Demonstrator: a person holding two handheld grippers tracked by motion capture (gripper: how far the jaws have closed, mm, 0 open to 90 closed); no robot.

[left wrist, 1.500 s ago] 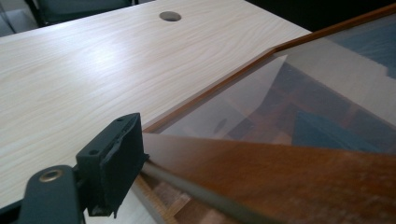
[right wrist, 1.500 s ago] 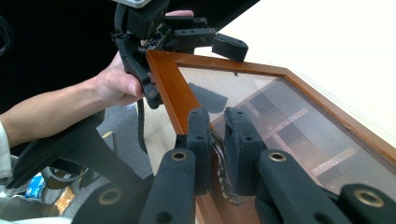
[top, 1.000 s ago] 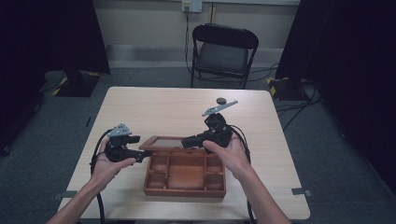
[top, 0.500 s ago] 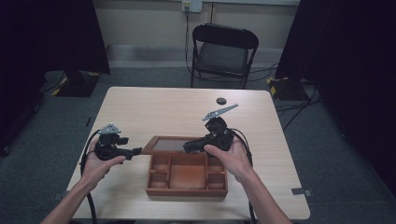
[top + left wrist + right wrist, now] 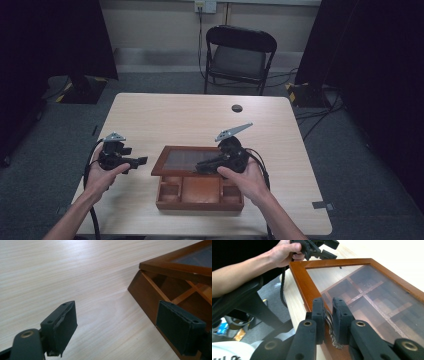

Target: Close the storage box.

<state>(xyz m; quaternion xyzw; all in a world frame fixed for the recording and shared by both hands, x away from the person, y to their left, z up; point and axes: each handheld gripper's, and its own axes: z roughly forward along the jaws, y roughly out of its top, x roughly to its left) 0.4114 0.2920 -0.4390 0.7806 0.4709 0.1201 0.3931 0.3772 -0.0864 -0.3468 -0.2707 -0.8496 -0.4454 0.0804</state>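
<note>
A brown wooden box (image 5: 200,195) with compartments lies near the table's front edge. Its glass-paned lid (image 5: 185,160) is tilted up at the front. My right gripper (image 5: 201,169) is shut on a small metal pull (image 5: 332,333) on the lid's frame (image 5: 302,277), with the jaws (image 5: 328,307) pinching it. My left gripper (image 5: 141,162) hovers open just left of the box, apart from it. In the left gripper view its pads (image 5: 125,332) stand wide over bare table, with the box wall (image 5: 147,297) and the raised lid (image 5: 175,266) at right. The right gripper view also has the left gripper (image 5: 329,250) beyond the lid.
The light wooden table (image 5: 175,120) has open room behind and to the left of the box. A small dark round thing (image 5: 237,108) lies near its far edge. A black folding chair (image 5: 239,55) stands beyond the table, and cables run on the floor at right.
My left gripper has drawn back to the left, away from the box's corner. The right gripper has stayed shut on the lid's pull, holding the lid raised.
</note>
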